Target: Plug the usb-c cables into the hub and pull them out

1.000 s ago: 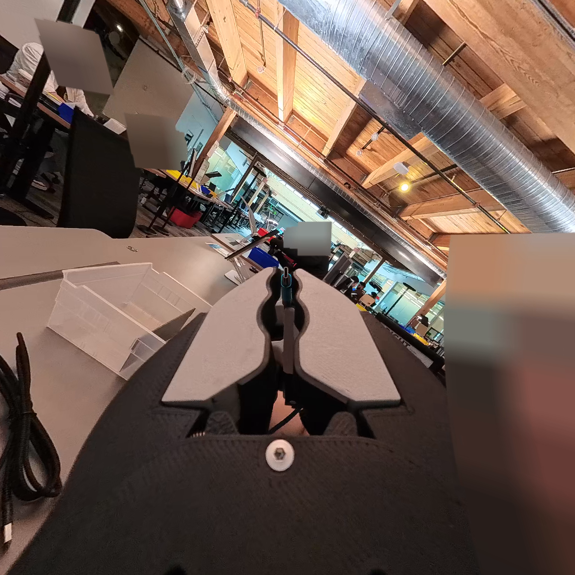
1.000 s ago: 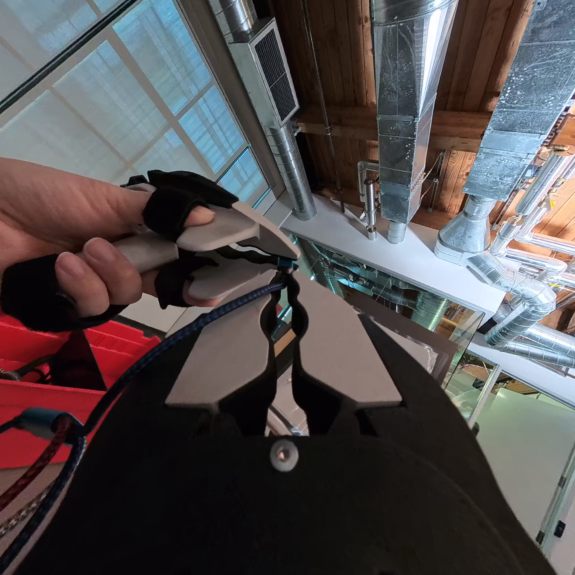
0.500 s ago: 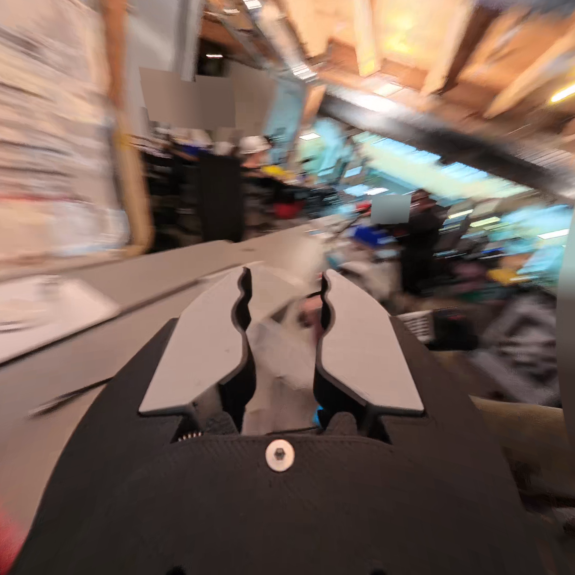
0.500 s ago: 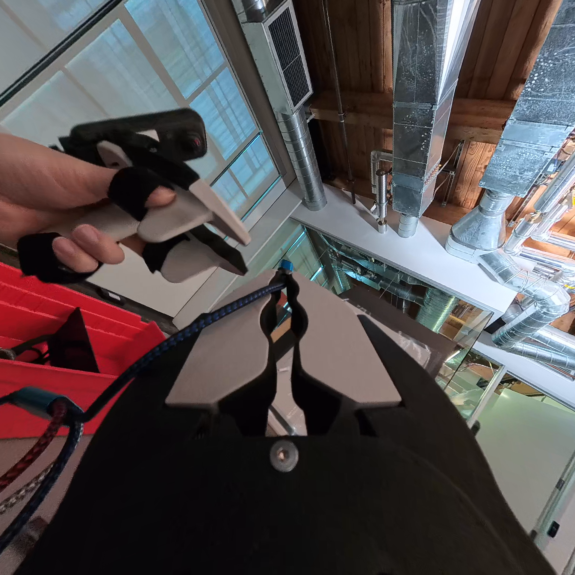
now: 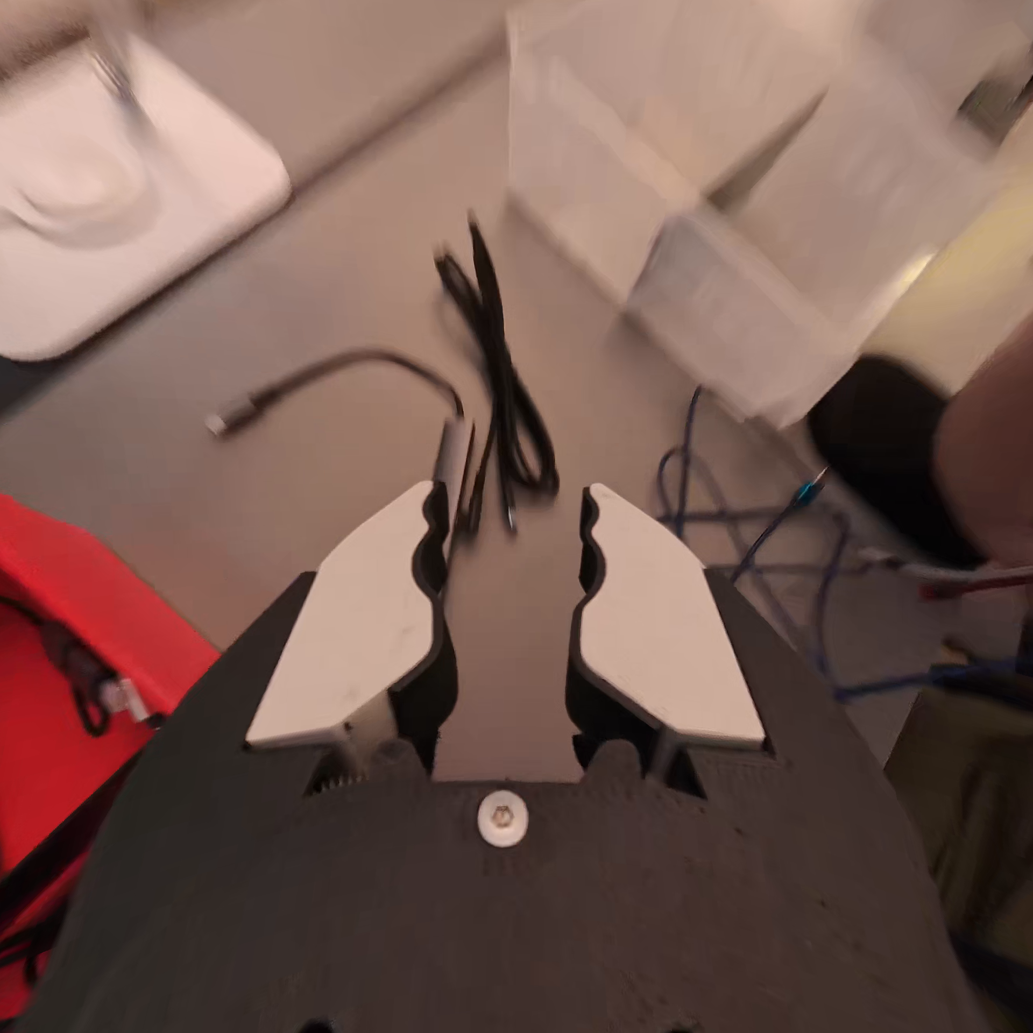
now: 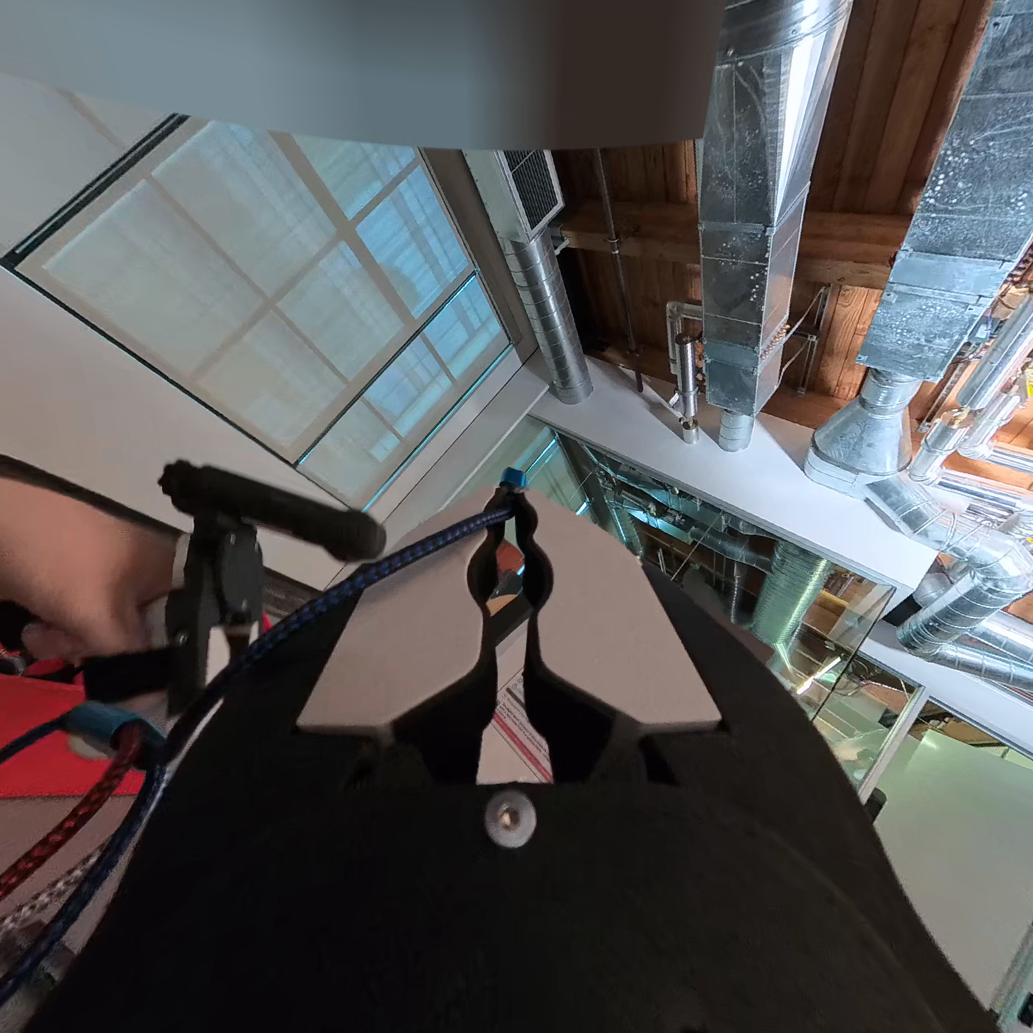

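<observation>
My left gripper (image 5: 508, 492) is open and empty, pointing down at the grey table. Just beyond its left fingertip lies the slim grey hub (image 5: 450, 453), whose short lead curves to a plug (image 5: 223, 420). A coiled black cable (image 5: 506, 391) lies beside the hub. My right gripper (image 6: 511, 503) points up at the ceiling and is shut on the blue braided usb-c cable (image 6: 391, 564), whose blue plug (image 6: 511, 479) sticks out past the tips. The blue cable (image 5: 754, 536) also shows at the right of the blurred left wrist view.
A red bin (image 5: 50, 643) sits at the left. A white tray (image 5: 112, 195) is at the far left and a clear plastic organiser (image 5: 726, 195) at the far right. A red braided cable (image 6: 84, 810) hangs low left in the right wrist view, near the hand holding the left gripper (image 6: 218, 587). The gap from one gripper's tips to the other's is roughly 25 centimetres. My right tips are about 40 centimetres from the slim grey hub (image 5: 450, 453), my left tips only 15 centimetres.
My left gripper let go of the blue plug, opened, and swung from facing the ceiling down to the table. My right gripper stays shut on the blue cable.
</observation>
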Action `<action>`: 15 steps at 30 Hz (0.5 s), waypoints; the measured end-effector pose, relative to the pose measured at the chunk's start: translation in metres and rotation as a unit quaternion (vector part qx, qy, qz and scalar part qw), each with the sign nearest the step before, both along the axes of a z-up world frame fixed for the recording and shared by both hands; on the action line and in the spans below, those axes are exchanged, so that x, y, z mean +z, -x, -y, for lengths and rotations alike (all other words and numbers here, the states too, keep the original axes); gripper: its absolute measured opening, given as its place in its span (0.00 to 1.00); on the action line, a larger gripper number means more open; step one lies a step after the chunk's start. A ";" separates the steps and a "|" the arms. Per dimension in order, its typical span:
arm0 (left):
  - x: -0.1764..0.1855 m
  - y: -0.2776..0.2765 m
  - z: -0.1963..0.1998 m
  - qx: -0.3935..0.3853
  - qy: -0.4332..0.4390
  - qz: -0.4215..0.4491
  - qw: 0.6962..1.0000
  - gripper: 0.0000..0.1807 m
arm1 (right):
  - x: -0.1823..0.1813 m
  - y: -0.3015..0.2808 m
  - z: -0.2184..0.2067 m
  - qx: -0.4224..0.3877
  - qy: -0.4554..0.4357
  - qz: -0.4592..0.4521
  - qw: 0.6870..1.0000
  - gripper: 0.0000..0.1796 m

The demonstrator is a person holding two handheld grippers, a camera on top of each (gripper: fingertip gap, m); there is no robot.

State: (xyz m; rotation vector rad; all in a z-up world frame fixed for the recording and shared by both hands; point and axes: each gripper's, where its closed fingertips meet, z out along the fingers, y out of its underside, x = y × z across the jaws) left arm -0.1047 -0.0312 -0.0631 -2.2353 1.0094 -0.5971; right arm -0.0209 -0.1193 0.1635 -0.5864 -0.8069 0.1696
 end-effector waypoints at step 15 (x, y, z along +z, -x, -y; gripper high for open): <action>-0.105 0.015 -0.008 -0.003 0.085 -0.210 0.974 0.23 | 0.014 -0.015 0.010 0.007 -0.006 -0.011 1.000 0.02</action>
